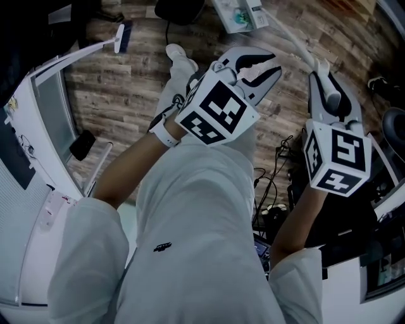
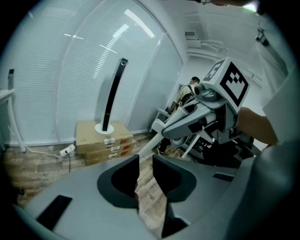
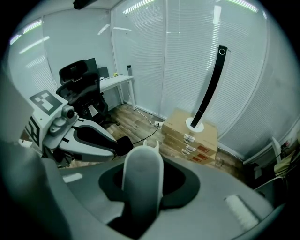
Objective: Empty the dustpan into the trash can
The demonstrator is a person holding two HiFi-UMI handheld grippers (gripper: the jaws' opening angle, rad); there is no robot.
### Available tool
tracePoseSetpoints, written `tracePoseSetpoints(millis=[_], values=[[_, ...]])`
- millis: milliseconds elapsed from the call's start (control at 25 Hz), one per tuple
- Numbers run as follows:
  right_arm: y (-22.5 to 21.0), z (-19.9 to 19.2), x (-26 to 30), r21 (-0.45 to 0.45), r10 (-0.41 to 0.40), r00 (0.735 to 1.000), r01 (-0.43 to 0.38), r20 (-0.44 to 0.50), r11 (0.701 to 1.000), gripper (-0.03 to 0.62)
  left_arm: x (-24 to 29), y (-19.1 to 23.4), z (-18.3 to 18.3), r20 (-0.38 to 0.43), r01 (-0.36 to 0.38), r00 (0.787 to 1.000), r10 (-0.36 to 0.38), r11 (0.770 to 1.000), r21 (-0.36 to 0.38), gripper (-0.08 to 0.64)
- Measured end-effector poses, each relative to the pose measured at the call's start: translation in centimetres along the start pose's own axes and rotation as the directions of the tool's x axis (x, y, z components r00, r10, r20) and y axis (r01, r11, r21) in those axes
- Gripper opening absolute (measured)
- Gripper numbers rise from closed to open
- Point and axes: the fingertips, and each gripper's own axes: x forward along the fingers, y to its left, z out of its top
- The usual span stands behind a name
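my right gripper (image 3: 143,161) is clenched on the white dustpan handle (image 3: 143,187), which fills the gap between its jaws at lower centre of the right gripper view. in the head view that handle slants up and left to the dustpan (image 1: 240,16) at the top edge, over the wooden floor (image 1: 114,101). my left gripper (image 2: 146,164) is released, jaws slightly apart, nothing between them. a broom (image 1: 121,37) shows at upper left.
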Motion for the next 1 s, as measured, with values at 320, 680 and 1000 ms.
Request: tracePoseSetpoints(millis=[320,680,1000], values=[[0.0,0.6,-2.3,-0.026,0.012,1.0,-0.012,0.015,1.0,0.117,2.7,-2.5,1.0,-0.03,0.144,0.99,-0.141,0.943,0.3,0.127],[0.7,0.7,-4.2,-0.037,0.032,0.999,-0.031,0.024,0.999,0.117,3.7,-3.6,2.2,-0.064,0.281,0.956,-0.287,0.831,0.48,0.164],[1.8,0.6,-5.5,-0.056,0.035,0.999,-0.034,0.029,0.998,0.117,4.0,-4.5,2.6,-0.119,0.342,0.934,-0.337,0.744,0.574,0.163]])
